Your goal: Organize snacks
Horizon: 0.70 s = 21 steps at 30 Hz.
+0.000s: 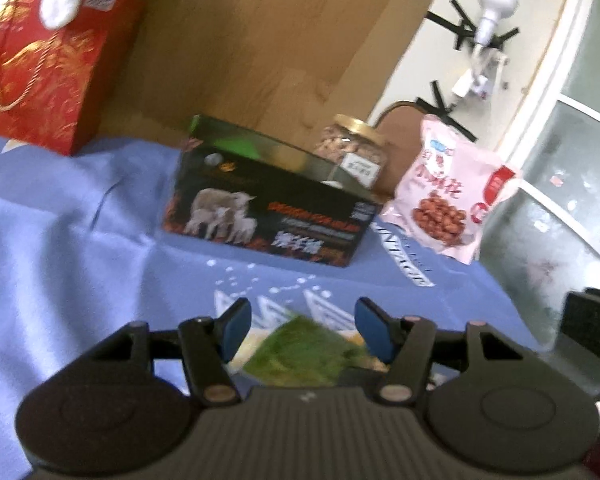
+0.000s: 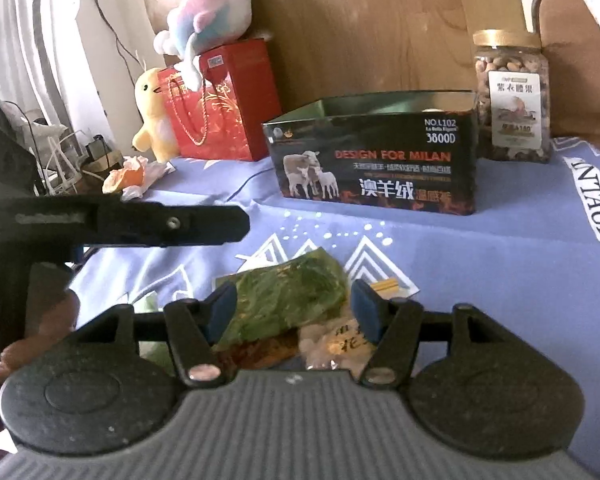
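Observation:
A green snack packet (image 2: 288, 296) lies on the blue cloth with other small packets (image 2: 332, 346) under it. My right gripper (image 2: 294, 310) is open, its blue pads on either side of the green packet. My left gripper (image 1: 304, 330) is open too, just above the same green packet (image 1: 300, 350); the view is blurred. An open black tin box (image 2: 376, 164) with sheep pictures stands behind, also in the left wrist view (image 1: 268, 212). A jar of nuts (image 2: 512, 96) and a pink snack bag (image 1: 448, 200) stand to its right.
A red gift bag (image 2: 224, 100) with plush toys (image 2: 208, 16) stands at the back left against a wooden board. A crumpled wrapper (image 2: 134, 176) lies at the cloth's left edge. The left gripper's black body (image 2: 112, 220) reaches in from the left.

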Tool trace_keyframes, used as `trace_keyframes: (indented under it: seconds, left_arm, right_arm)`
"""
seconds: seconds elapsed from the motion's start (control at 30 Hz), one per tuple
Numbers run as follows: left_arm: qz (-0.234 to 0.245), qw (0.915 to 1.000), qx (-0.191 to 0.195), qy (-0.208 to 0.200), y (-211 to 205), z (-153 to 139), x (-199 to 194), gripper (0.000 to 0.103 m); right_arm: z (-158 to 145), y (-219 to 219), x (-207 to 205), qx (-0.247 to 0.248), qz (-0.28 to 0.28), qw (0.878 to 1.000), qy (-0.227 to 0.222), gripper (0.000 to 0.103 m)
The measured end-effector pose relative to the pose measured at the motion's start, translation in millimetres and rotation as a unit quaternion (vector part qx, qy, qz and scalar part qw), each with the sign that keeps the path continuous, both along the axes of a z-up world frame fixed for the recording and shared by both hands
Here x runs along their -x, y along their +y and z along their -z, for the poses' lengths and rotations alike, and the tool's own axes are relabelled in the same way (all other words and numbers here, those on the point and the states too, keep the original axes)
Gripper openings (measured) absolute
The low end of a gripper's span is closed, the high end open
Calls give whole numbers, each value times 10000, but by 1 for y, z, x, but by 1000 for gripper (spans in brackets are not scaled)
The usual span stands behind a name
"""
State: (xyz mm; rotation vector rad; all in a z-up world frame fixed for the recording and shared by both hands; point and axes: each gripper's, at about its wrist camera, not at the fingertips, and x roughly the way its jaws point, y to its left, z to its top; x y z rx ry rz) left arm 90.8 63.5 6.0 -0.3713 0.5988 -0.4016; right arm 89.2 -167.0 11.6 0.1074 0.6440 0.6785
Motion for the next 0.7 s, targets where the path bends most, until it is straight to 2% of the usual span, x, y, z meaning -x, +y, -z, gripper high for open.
trace_keyframes:
  seconds: [0.13,0.23,0.4,0.7]
  left_arm:
    - [-79,9991,120,388,6,19,-7,60]
    - [-66,9991,246,325,10,19,-6,66]
    - [41,9992,259,301,8,19,-5,66]
    - [55,9976,537,433,15,22,-8,66]
  right_arm:
    - [1,4,3,166,10,9996,-216,74]
    - [2,6,6,230,-14,9993,-301,79]
    - [4,5,6,137,-46,9995,-289,84]
    - [4,6,7,81,-86,9996,-271,88]
